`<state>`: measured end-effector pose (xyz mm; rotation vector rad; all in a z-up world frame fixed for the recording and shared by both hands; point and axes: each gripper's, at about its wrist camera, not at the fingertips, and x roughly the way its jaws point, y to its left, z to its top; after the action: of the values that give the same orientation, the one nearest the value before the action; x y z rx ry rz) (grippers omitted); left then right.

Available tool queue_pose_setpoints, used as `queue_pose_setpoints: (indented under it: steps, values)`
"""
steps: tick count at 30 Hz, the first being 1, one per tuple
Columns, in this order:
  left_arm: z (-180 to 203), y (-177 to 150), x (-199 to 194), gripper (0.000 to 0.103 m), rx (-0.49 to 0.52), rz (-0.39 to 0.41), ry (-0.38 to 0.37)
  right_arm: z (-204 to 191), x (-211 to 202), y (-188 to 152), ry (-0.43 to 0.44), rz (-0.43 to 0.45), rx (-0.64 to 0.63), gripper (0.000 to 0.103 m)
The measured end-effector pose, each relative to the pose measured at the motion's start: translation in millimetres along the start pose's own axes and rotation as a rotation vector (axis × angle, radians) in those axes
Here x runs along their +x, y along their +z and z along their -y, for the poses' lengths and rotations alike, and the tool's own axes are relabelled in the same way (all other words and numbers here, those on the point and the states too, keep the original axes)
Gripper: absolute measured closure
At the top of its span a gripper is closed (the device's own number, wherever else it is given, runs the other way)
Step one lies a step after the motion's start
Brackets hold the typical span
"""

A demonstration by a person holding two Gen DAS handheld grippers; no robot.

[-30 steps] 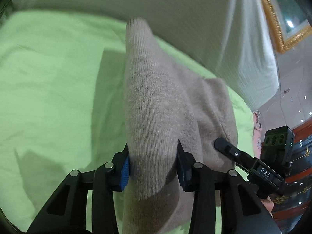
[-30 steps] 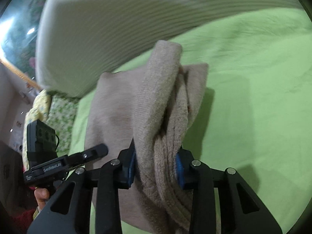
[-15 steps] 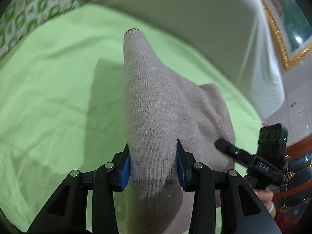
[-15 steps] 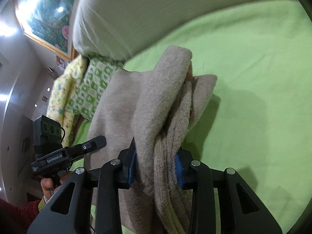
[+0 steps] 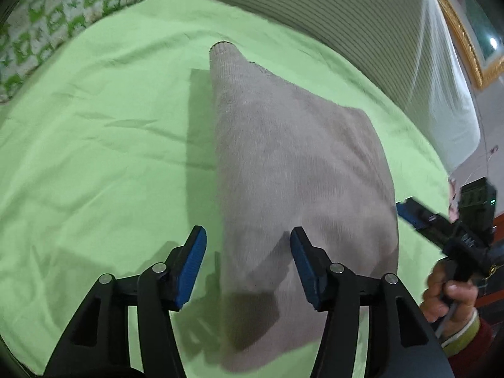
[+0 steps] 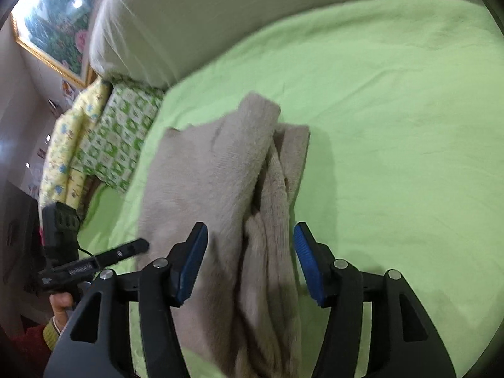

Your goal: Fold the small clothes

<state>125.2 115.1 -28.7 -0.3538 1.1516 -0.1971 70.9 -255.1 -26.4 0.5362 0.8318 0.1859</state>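
Observation:
A beige knitted garment (image 5: 293, 170) lies folded on the green bedsheet (image 5: 104, 145). My left gripper (image 5: 247, 264) is open, its blue pads on either side of the garment's near edge, not pinching it. In the right wrist view the same garment (image 6: 220, 176) shows bunched folds along its right side. My right gripper (image 6: 250, 261) is open too, jaws straddling those folds. Each gripper shows in the other's view: the right one (image 5: 441, 223) and the left one (image 6: 94, 261).
A large white ribbed pillow (image 5: 346, 25) lies along the far edge of the bed. A green-and-white patterned cloth (image 6: 123, 138) and a yellow one (image 6: 69, 145) lie at the bed's side. A gold-framed picture (image 6: 53, 22) hangs on the wall.
Both grippers were shut on the garment and held it raised. Now both have opened and let it go, and the garment has dropped flat on the sheet.

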Motion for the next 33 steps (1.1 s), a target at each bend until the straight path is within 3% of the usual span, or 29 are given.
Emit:
queue_pose_setpoints:
  steps: [5, 9, 10, 15, 19, 24, 25, 26, 27, 33]
  values:
    - [-8, -37, -21, 0.041, 0.002, -0.031, 0.024, -15, -32, -28, -0.023, 0.024, -0.050, 0.046]
    - [-7, -58, -17, 0.041, -0.022, -0.060, 0.026, -26, -36, -58, -0.052, -0.036, -0.107, 0.074]
    - [-6, -62, -14, 0.041, -0.028, -0.070, 0.028, -26, -36, -63, -0.057, -0.043, -0.113, 0.075]
    - [1, -70, -17, 0.041, -0.004, -0.095, 0.003, -24, -29, -80, -0.106, -0.075, -0.132, 0.077]
    - [14, -70, -8, 0.040, 0.058, -0.104, 0.043, -19, -22, -83, -0.104, -0.088, -0.112, 0.077]
    - [18, -69, 20, 0.040, 0.062, -0.153, 0.101, -17, -14, -81, -0.101, -0.097, -0.111, 0.077]
    - [18, -70, 24, 0.040, 0.059, -0.160, 0.105, -18, -11, -81, -0.108, -0.107, -0.119, 0.078]
    - [18, -71, 27, 0.040, 0.055, -0.168, 0.100, -18, -9, -81, -0.113, -0.116, -0.124, 0.092]
    - [19, -71, 29, 0.040, 0.054, -0.172, 0.097, -18, -8, -81, -0.113, -0.125, -0.127, 0.095]
    - [22, -68, 33, 0.040, 0.064, -0.179, 0.106, -15, -34, -84, -0.110, -0.053, -0.113, 0.098]
